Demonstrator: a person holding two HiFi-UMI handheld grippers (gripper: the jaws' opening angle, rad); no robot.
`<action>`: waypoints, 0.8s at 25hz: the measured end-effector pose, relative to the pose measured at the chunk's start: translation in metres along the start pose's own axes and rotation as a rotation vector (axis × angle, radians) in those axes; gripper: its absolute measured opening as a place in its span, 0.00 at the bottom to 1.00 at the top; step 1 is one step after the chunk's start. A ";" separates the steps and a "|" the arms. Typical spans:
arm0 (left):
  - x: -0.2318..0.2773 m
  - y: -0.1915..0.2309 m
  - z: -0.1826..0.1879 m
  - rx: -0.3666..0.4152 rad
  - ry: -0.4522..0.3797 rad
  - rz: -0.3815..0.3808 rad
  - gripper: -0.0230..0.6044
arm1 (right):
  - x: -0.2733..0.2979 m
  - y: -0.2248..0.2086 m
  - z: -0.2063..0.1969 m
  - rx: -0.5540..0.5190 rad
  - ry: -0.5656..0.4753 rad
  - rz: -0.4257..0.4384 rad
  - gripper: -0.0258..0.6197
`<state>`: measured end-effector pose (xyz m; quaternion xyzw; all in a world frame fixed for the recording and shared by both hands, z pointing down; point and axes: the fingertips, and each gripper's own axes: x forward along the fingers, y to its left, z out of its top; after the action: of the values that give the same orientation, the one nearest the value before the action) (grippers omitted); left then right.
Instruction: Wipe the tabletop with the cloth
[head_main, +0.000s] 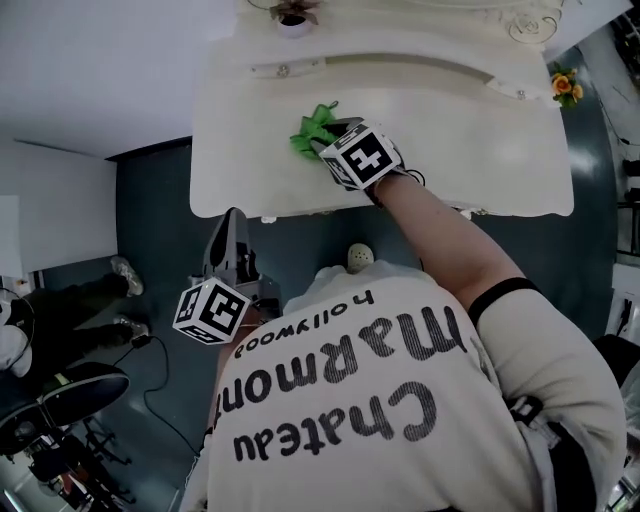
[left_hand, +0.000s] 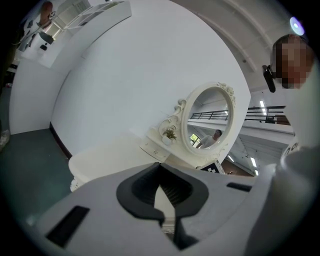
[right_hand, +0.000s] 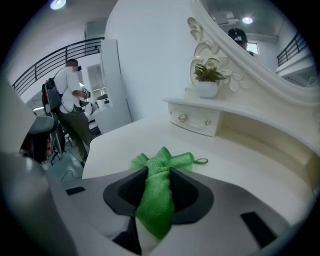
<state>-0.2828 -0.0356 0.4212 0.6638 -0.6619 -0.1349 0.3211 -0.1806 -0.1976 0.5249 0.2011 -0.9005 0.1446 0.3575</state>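
Cloth (right_hand: 165, 159), green and bunched, is pinched between the jaws of the right tongs (right_hand: 159, 172). Its gathered length runs back along the jaws, while its loose corners and a small loop fan out ahead of the tips onto the pale counter (right_hand: 250, 145). So the cloth lies straight in front of the tips and under them, long axis in line with the tongs. A stroke across that axis would likely wipe the widest band. From the head view it sits left of the counter's middle, with bare top on both sides. The left tongs (head_main: 232, 228) are pressed together on nothing, off the front edge and well apart from the cloth, so the right hand is plainly the nearer. Beyond the cloth stand a small drawer (right_hand: 196, 120), a potted plant (right_hand: 206, 80) and the mirror (left_hand: 209, 120).
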 end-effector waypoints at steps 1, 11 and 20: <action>0.000 -0.001 0.005 0.006 0.004 -0.014 0.05 | 0.000 0.000 0.000 0.026 0.015 0.007 0.27; -0.002 0.015 0.004 -0.008 0.064 -0.074 0.05 | -0.001 -0.007 0.005 0.116 -0.007 -0.097 0.26; -0.008 0.011 -0.003 0.007 0.098 -0.128 0.05 | -0.016 -0.007 -0.007 0.150 -0.021 -0.187 0.25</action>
<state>-0.2906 -0.0264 0.4279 0.7117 -0.6021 -0.1202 0.3415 -0.1631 -0.1966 0.5192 0.3117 -0.8682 0.1757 0.3439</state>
